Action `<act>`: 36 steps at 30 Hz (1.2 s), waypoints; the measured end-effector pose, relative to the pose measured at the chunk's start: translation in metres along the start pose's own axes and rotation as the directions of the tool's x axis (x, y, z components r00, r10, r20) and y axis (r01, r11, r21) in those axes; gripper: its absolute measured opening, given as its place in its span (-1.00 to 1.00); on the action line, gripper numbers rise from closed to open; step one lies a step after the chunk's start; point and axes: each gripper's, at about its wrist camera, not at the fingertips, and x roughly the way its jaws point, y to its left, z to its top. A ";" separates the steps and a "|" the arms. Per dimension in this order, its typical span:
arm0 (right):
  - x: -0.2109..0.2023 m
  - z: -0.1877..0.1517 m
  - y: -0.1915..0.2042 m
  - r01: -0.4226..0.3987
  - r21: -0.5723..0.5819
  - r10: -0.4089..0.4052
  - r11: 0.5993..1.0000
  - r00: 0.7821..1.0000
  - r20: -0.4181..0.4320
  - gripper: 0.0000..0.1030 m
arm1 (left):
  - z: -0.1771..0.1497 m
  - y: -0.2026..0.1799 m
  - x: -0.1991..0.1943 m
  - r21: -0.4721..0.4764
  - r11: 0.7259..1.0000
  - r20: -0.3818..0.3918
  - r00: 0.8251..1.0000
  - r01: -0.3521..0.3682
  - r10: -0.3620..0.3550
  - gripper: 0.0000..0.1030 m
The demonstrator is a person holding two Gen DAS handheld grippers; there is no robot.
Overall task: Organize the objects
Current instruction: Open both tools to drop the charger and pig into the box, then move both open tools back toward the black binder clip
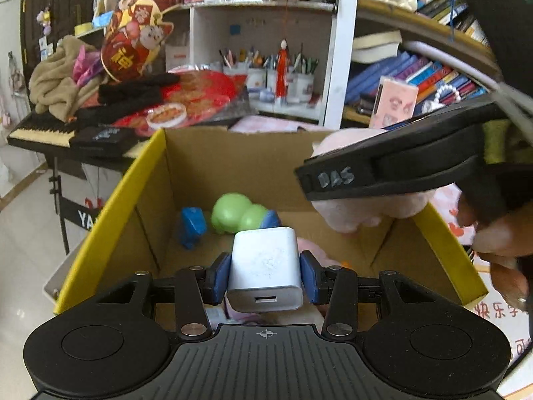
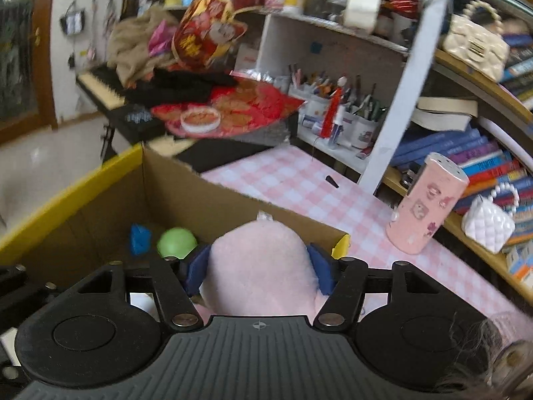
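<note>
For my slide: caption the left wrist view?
Left gripper holds white charger above cardboard box with toys.

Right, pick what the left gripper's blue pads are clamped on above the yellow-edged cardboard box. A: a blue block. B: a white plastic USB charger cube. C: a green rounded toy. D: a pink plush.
B: the left gripper holds the white plastic USB charger cube between its pads, above the yellow-edged cardboard box.

White charger [image 1: 265, 265] (upright) above box [image 1: 110, 220]
</note>
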 end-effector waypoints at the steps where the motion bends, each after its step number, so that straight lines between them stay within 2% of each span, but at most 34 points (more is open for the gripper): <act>1: 0.005 -0.002 0.002 0.006 -0.026 -0.007 1.000 1.000 -0.009 0.17 | -0.001 -0.001 0.001 0.003 1.000 -0.002 1.000 -0.003 0.003 -0.17; 3: 0.009 -0.005 0.007 0.024 -0.078 -0.025 0.997 1.000 -0.006 0.18 | -0.002 -0.004 0.000 0.016 1.000 0.000 1.000 -0.013 0.013 -0.16; 5: 0.013 -0.007 0.014 0.040 -0.132 -0.041 0.990 0.999 -0.003 0.23 | -0.001 -0.004 -0.003 0.010 1.000 0.018 1.000 -0.025 0.025 -0.03; 7: 0.017 -0.007 0.019 0.058 -0.177 -0.063 0.983 0.998 -0.025 0.45 | 0.001 -0.005 -0.010 0.011 0.999 0.059 0.997 -0.042 0.041 0.22; 9: 0.013 -0.009 0.019 0.055 -0.173 -0.057 0.983 0.998 -0.009 0.45 | 0.005 -0.006 -0.019 0.021 0.998 0.101 0.993 -0.056 0.054 0.34; 12: -0.003 -0.007 0.013 0.054 -0.113 -0.051 0.992 0.998 0.030 0.45 | 0.010 -0.005 -0.033 0.041 0.997 0.147 0.987 -0.065 0.058 0.45; 17: -0.054 -0.004 -0.008 0.035 0.080 -0.046 0.996 0.990 0.137 0.45 | 0.015 -0.002 -0.064 0.049 0.997 0.225 0.973 -0.065 0.053 0.61; 20: -0.084 -0.013 -0.014 0.024 0.137 -0.049 0.990 0.983 0.175 0.45 | 0.014 0.002 -0.082 0.015 0.995 0.269 0.959 -0.096 0.088 0.78; 21: -0.094 -0.019 -0.012 0.030 0.137 -0.055 0.990 0.982 0.183 0.45 | 0.012 0.003 -0.086 0.001 0.994 0.270 0.957 -0.111 0.107 0.88; 24: -0.121 -0.039 -0.012 0.041 0.179 -0.078 0.983 0.976 0.202 0.45 | 0.002 0.003 -0.096 -0.021 0.990 0.257 0.956 -0.140 0.141 0.89; 28: -0.152 -0.065 -0.008 0.077 0.251 -0.132 0.965 0.969 0.210 0.45 | -0.020 0.009 -0.110 -0.049 0.995 0.222 0.970 -0.091 0.099 0.89; 36: -0.181 -0.126 0.031 0.140 0.280 -0.159 0.950 0.986 0.046 0.42 | -0.066 0.007 -0.134 -0.060 0.998 0.132 0.991 -0.030 0.038 0.89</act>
